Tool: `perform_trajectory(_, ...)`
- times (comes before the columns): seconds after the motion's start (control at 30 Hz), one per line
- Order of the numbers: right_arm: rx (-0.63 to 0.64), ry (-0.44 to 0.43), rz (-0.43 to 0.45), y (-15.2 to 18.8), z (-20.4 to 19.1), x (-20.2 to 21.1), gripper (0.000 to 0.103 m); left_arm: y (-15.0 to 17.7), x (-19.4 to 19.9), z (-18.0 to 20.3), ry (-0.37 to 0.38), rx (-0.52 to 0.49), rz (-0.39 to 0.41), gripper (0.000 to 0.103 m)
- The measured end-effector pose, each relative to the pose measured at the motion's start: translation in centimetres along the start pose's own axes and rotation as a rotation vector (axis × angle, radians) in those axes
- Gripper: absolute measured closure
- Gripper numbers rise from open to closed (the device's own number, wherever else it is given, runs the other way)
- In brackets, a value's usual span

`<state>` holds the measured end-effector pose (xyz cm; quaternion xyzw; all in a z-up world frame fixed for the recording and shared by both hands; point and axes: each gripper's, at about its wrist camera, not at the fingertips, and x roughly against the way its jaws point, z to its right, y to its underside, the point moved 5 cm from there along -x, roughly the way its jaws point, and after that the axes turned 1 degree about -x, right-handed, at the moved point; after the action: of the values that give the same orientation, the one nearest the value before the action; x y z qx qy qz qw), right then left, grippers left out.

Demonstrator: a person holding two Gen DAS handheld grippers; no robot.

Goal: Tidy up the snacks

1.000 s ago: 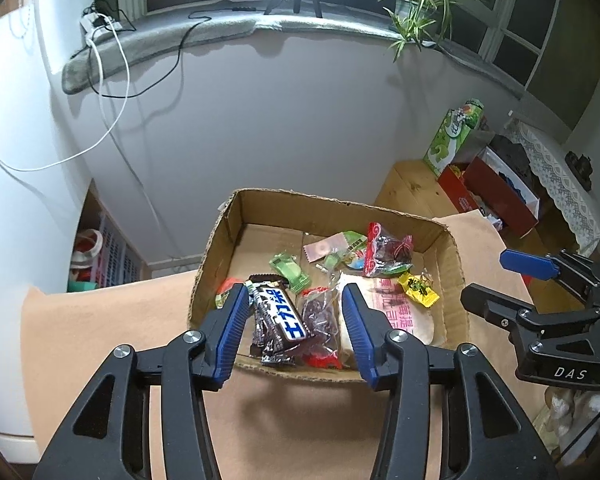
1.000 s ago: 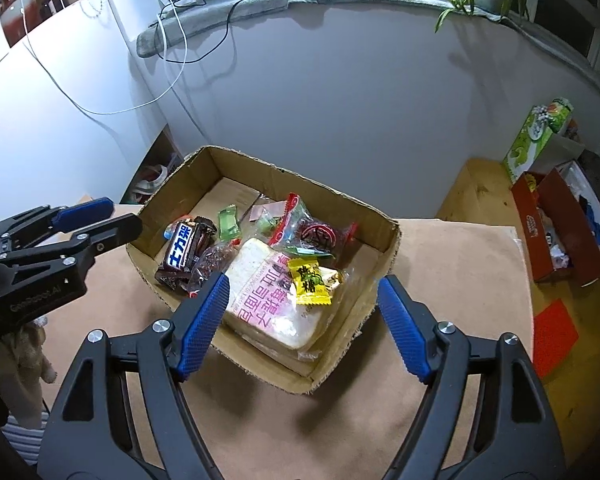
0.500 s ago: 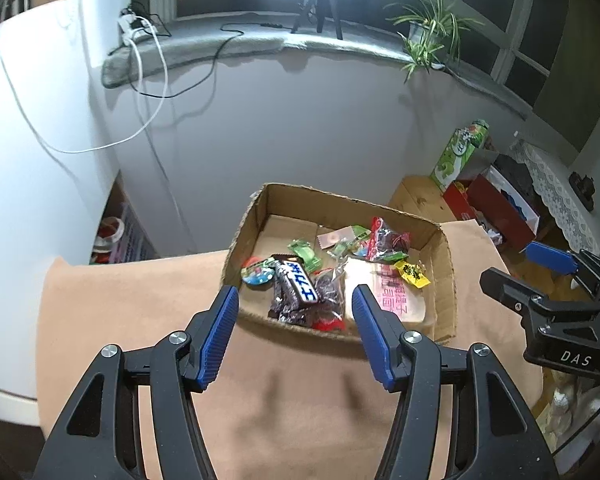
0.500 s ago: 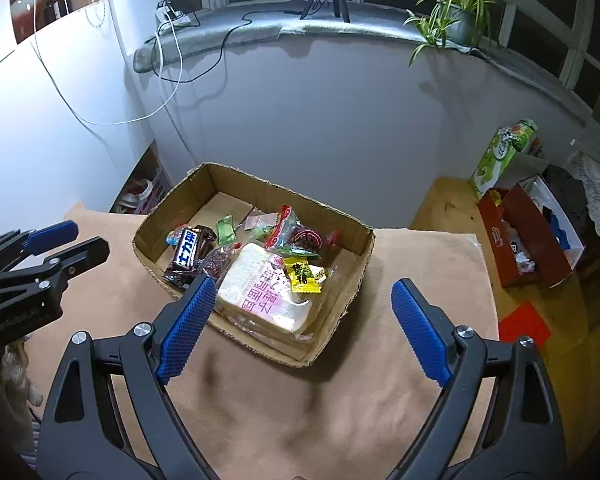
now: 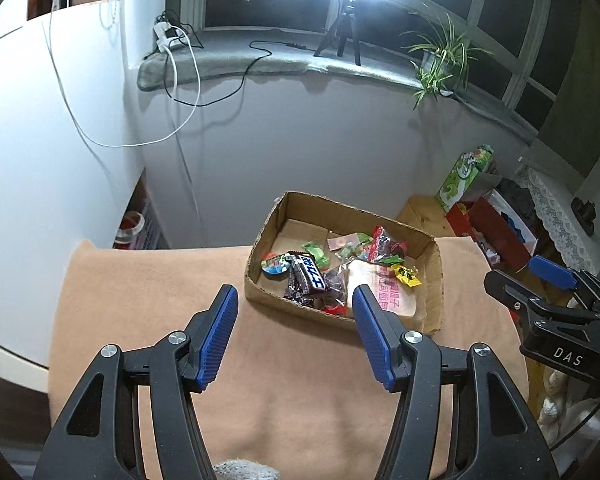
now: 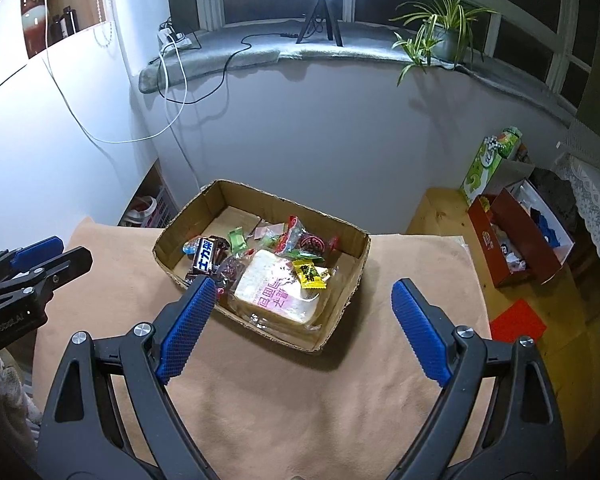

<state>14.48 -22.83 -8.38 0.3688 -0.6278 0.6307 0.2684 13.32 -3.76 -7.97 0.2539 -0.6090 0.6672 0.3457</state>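
Though tools (image 5: 294,336) apart, box (image 5: 434,280) ahead

We see bare tan table (image 6: 300,400) along its near edge; the cardboard box (image 6: 362,264) walls bar its far edge. Snacks (image 6: 276,292) crowd the box's near side; its far-left corner lies bare.

Black plastic clamp-style tools (image 5: 294,300) (image 6: 302,288) with ribbed blue pads (image 5: 216,340), silver screws, white "DAS" lettering.

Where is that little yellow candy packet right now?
The yellow candy packet lies inside the cardboard box, on top of the bagged sliced bread toward the box's right side, just in front of the red-wrapped snacks.
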Motion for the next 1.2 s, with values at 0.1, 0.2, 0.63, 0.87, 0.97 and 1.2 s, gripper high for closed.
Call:
perform_trajectory(0.1,0.000,0.003,0.003,0.0,0.0,0.2,0.011,-0.1,0.3,0.2,-0.004,-0.004,0.007,0.044)
perform_trajectory(0.2,-0.001,0.003,0.005,0.1,0.0,0.3,0.011,-0.2,0.6,0.2,-0.006,-0.004,0.015,0.044)
perform_trajectory(0.63,0.000,-0.001,0.002,0.1,-0.2,0.8,0.011,-0.2,1.0,0.4,-0.007,-0.007,0.020,0.034)
perform_trajectory(0.87,-0.007,0.004,0.003,0.2,-0.1,1.1,0.011,0.0,1.3,0.5,-0.008,-0.008,0.020,0.034)
perform_trajectory(0.97,-0.016,0.005,0.002,0.3,0.1,1.2,0.011,0.1,1.5,0.6,-0.006,-0.010,0.020,0.034)
perform_trajectory(1.2,-0.017,0.006,0.002,0.4,0.2,1.3,0.011,0.1,1.7,0.7,-0.008,-0.009,0.022,0.034)
